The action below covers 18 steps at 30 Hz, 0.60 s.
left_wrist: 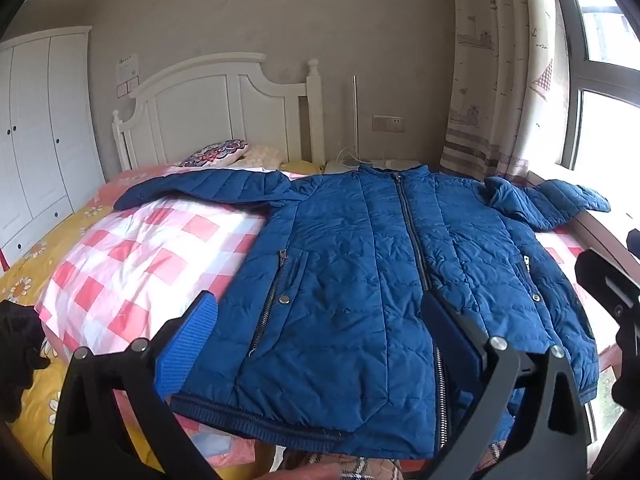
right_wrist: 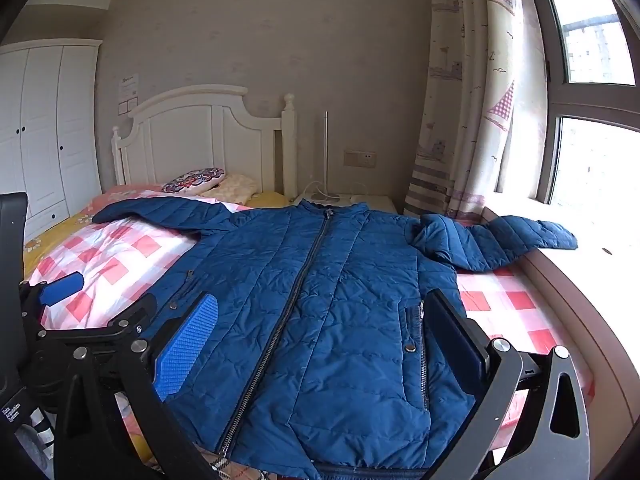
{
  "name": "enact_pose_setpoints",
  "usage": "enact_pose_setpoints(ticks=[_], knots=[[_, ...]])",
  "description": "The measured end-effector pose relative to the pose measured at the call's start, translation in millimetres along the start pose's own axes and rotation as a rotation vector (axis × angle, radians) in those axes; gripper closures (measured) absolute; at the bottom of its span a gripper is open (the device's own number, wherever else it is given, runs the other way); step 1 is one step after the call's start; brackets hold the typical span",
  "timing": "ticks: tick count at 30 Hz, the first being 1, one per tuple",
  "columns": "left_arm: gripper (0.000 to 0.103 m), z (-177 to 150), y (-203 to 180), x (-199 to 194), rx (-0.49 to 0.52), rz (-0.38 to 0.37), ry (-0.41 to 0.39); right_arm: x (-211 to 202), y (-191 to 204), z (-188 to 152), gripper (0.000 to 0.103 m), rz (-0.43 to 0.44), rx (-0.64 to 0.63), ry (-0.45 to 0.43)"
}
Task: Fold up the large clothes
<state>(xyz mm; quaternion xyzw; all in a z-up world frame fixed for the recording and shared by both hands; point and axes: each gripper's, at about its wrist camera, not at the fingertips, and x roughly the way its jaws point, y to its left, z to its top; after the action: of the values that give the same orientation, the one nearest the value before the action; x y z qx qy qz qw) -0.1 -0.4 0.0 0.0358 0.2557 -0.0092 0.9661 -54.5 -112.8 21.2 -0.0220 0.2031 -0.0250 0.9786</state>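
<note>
Both grippers sit nearest the lens. We see the left gripper (left_wrist: 320, 344) with its jaws spread wide over the hem, grasping nothing. We see the right gripper (right_wrist: 324, 348) spread equally wide above the lower front, also empty. From the right view, one blue pad (right_wrist: 60, 289) of the left gripper shows beside it, over the quilt.

Task status: we judge the fold as not yet started.
- The jacket (left_wrist: 360, 264) lies flat, front up, zipper (left_wrist: 412, 236) closed, collar toward the headboard.
- One sleeve (left_wrist: 200, 190) stretches straight out across the quilt.
- The other sleeve (left_wrist: 556, 204) reaches out and rests on the sill.
- No panel is turned over itself.

Remaining, in our judgement: bring both sleeves in over the body, then fold the body across.

Surface: the jacket rests on a pink-and-white checked quilt (left_wrist: 140, 260) laid on a yellow floral sheet (left_wrist: 36, 256). The quilt is soft and slightly uneven.

Room:
- A white headboard (left_wrist: 224, 116) stands at the far end, with a patterned cushion (left_wrist: 218, 152) below it.
- A white wardrobe (left_wrist: 40, 128) fills one wall.
- A curtain (left_wrist: 500, 80) hangs by a bright window (left_wrist: 604, 128).
- A wall socket (left_wrist: 388, 123) sits beyond the collar.
</note>
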Motion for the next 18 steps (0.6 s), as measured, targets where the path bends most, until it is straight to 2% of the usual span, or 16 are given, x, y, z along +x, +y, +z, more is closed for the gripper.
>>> enact_pose_setpoints(ticks=[4,18], knots=[[0.002,0,1,0,-0.012,-0.003,0.003,-11,-2,3,0.004,0.013,0.002,0.002],[0.002,-3,4,-3,-0.016,0.004,0.006,-8,-2,1,0.005,0.025,0.003,0.012]])
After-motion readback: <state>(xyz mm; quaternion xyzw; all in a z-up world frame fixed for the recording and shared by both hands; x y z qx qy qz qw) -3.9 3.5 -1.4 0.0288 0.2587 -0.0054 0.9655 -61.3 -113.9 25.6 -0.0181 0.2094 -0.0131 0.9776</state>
